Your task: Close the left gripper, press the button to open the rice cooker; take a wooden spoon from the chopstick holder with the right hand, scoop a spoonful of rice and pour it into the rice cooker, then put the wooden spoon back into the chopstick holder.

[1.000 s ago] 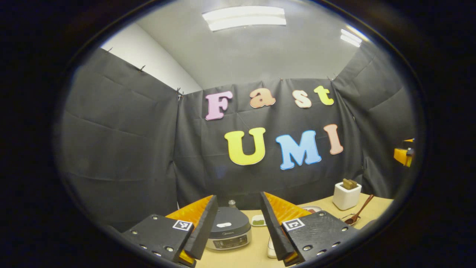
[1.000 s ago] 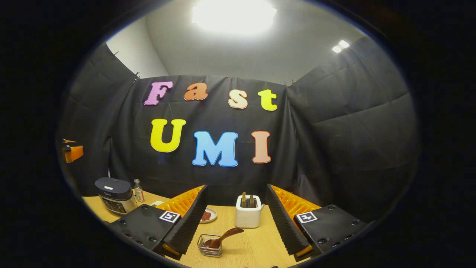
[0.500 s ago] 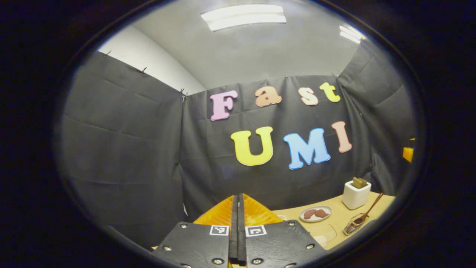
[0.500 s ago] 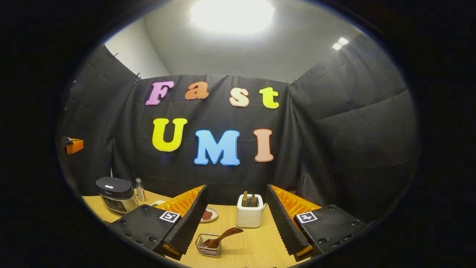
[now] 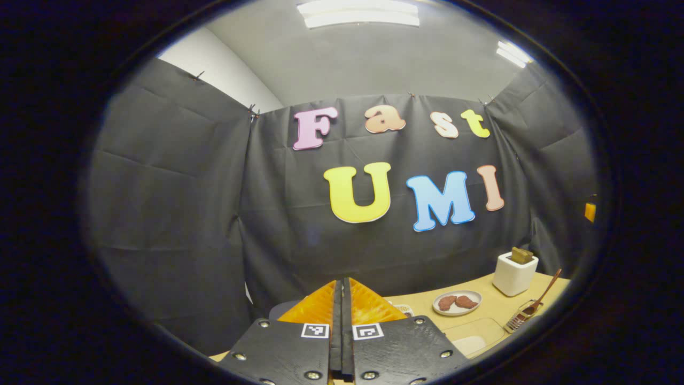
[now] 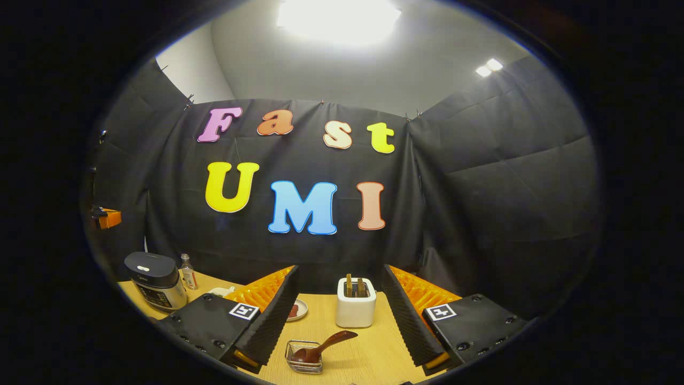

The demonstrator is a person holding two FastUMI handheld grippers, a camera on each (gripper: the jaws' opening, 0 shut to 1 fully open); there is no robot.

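Closest up in the left gripper view, the left hand-held gripper (image 5: pixel 342 299) is clenched, its two fingers pressed flat together with nothing between them. Just past its tips a sliver of something dark and rounded peeks out on the left, too hidden to name. Further out on the tan surface (image 5: pixel 497 315) there's a small plate (image 5: pixel 457 302) with a couple of reddish-brown pieces on it, then a wire chopstick holder (image 5: pixel 521 320) with the wooden spoon (image 5: pixel 544 291) leaning out of it, handle up and to the right, and beyond that a white toaster (image 5: pixel 514 274) near the back wall.

In the right gripper view, the right hand-held gripper (image 6: pixel 339 315) is released, fingers spread wide and holding nothing. Right between them, nearest the camera, sits the chopstick holder (image 6: pixel 304 357) with the wooden spoon (image 6: pixel 323 346) resting in it, bowl down in the basket and handle slanting up to the right. Behind it is the toaster (image 6: pixel 356 302) with two slices sticking up. Way off to the left stands the rice cooker (image 6: pixel 155 280), lid down, with a small clear bottle (image 6: pixel 187 271) just beside it.
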